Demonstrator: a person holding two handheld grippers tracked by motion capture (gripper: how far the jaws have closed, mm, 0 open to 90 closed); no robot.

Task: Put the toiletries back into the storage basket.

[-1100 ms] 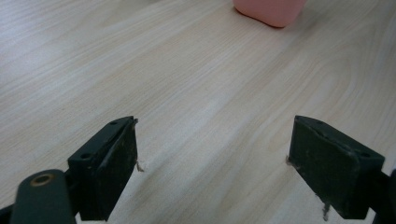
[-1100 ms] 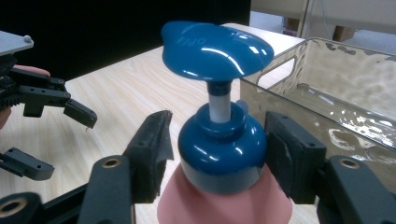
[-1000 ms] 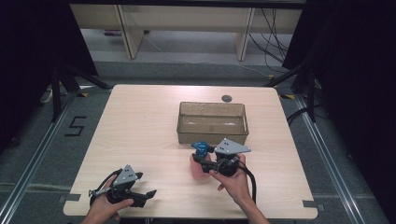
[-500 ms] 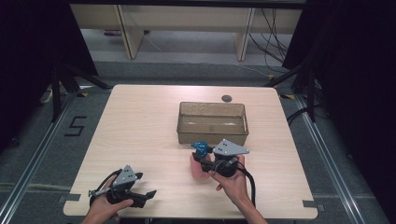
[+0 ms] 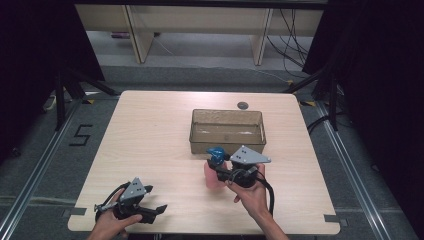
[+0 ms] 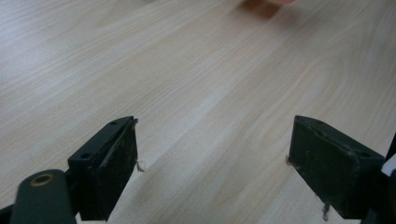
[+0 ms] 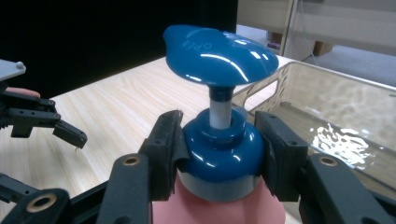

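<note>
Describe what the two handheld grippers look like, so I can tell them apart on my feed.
Both look alike: a black body with two black block jaws, brass-coloured pivot pins and a grey three-cornered plate on top. The left gripper trails a black cable looping by the hand; the right gripper trails a black cable toward the forearm. The forearms are bare, no sleeves in sight.

Pump bottle point(image 7: 219, 154): pale pink body, glossy blue collar and blue pump head, white stem between them. Right gripper point(image 7: 219, 154): black jaws, brass-coloured rivets, grey plate on top. Left gripper point(image 5: 150, 212): black with the same grey plate; pads point(image 6: 119, 168) matte black, scuffed. Bin point(image 5: 227, 131) near the desk's far edge: translucent smoky brown-grey. Desk point(image 5: 150, 145): light wood grain, beige. Small dark grey disc point(image 5: 243, 105) at the far edge.
</note>
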